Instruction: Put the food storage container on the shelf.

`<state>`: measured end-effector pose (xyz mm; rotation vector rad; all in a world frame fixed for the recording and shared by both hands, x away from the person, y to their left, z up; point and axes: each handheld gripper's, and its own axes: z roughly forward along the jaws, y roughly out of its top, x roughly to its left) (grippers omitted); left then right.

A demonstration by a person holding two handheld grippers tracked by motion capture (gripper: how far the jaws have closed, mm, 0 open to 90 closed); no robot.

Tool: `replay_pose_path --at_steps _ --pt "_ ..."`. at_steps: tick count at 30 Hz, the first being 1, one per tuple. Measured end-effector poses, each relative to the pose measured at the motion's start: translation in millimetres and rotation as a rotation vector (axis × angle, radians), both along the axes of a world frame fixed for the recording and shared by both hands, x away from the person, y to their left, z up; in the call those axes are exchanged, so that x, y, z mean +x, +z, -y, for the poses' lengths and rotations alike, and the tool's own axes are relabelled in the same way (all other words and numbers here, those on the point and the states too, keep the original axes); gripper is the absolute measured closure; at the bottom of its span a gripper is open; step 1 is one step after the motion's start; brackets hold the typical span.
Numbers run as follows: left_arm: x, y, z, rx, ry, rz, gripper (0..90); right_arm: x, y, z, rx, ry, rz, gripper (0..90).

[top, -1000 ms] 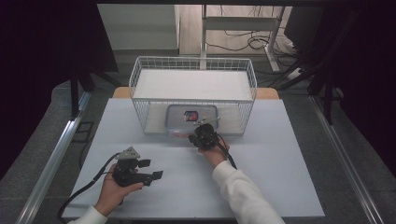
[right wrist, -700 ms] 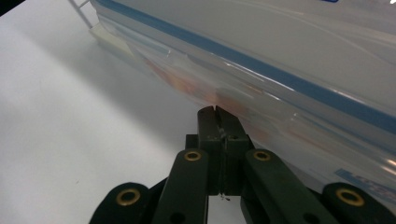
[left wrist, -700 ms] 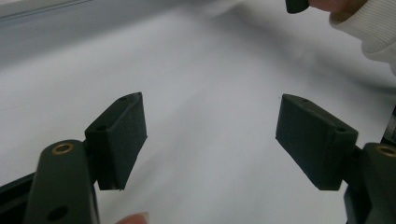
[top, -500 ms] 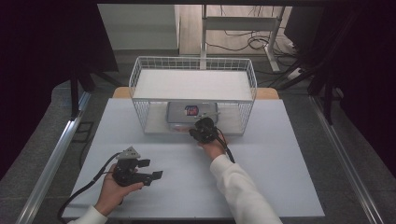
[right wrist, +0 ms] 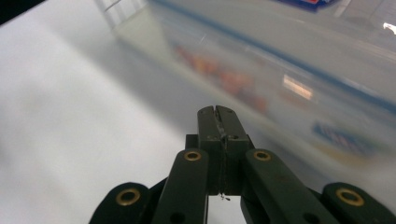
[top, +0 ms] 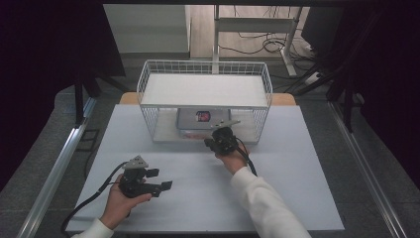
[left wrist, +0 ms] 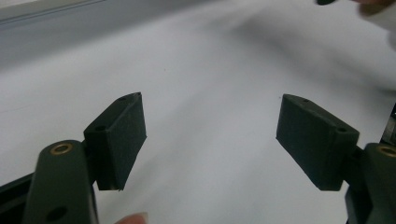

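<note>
Right gripper (top: 214, 144) in the high view sits at the open front of a white wire basket (top: 148, 79) turned on its side, right by a clear plastic box (top: 190, 121) with a red-pictured label that lies inside on the basket's lower wire wall. White sleeve behind it. Left gripper (top: 161, 179) rests low on the matte pale tabletop (top: 297, 173), well apart from the basket, black cable trailing, grey 3-cornered plate on top, jaws spread.

Left gripper view: left gripper (left wrist: 210, 135) wide open, 2 black rectangular pads with a matte rubbery look, brass pivot rivets, nothing between them, smooth white tabletop (left wrist: 210, 65) below. Fingertip edge at the bottom.

Right gripper view: right gripper (right wrist: 215, 112) pressed fully closed, the 2 flat black jaws meeting in a thin seam, nothing visible between them, brass rivets on the linkage. Just ahead, the clear plastic box (right wrist: 289, 60): glossy translucent wall with a blue rim line, blurred red-orange contents and a blue label. Cannot tell if the jaw tips touch it.
</note>
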<state>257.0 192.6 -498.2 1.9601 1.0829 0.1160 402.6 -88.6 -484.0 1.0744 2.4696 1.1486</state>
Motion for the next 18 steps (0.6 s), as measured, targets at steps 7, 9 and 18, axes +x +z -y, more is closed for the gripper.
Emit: replay_pose_path --at_steps 7,9,18 --pt "-0.2 -0.4 1.0 0.001 0.002 -0.003 24.3 -47.2 19.7 48.7 -0.022 0.060 0.043 88.6" --pt "-0.3 -0.5 1.2 0.001 0.003 -0.005 24.3 -60.1 22.5 65.4 -0.029 0.065 0.056 88.6" --pt "0.1 -1.1 2.4 -0.005 0.007 -0.015 24.2 -103.9 5.5 132.0 -0.062 0.048 0.027 88.6"
